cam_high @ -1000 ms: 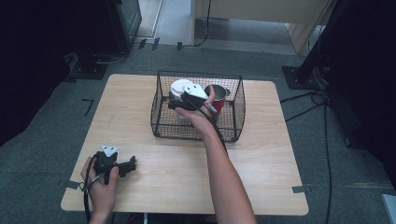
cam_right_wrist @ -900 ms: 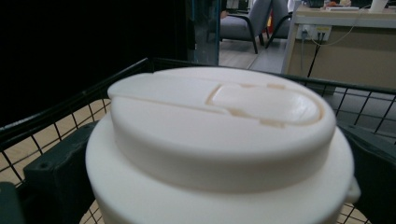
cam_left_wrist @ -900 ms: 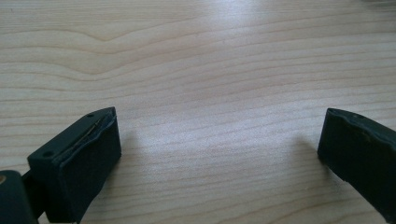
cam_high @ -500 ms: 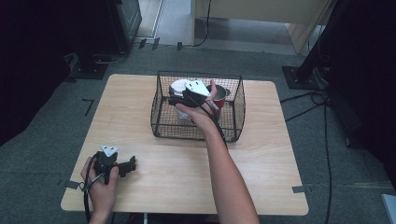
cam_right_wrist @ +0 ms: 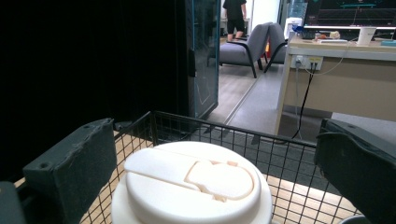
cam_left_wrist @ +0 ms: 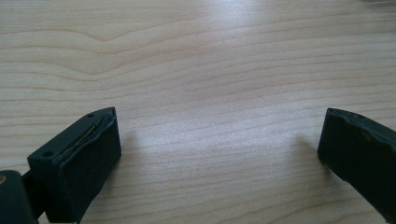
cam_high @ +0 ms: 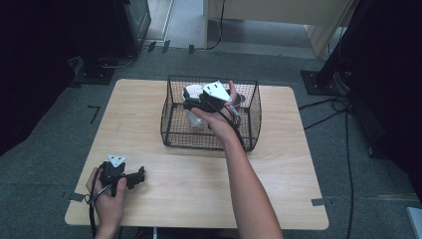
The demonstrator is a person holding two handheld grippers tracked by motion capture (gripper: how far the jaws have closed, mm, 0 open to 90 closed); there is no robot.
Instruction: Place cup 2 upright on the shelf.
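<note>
White plastic forms the lid of the cup (cam_right_wrist: 191,189), which is standing inside the wire basket (cam_high: 171,127) on the tabletop (cam_high: 278,169). The right gripper (cam_high: 191,104) is hovering at the cup's lid, jaws spread either side of it and not yet gripping. The grasp and lift are judged still outstanding. The left gripper (cam_high: 141,175) is resting released, well in front of the basket. No brand, label or writing is legible on the cup.

Grey carpet floor (cam_high: 45,134), grey armchair (cam_right_wrist: 243,49) beyond.
</note>
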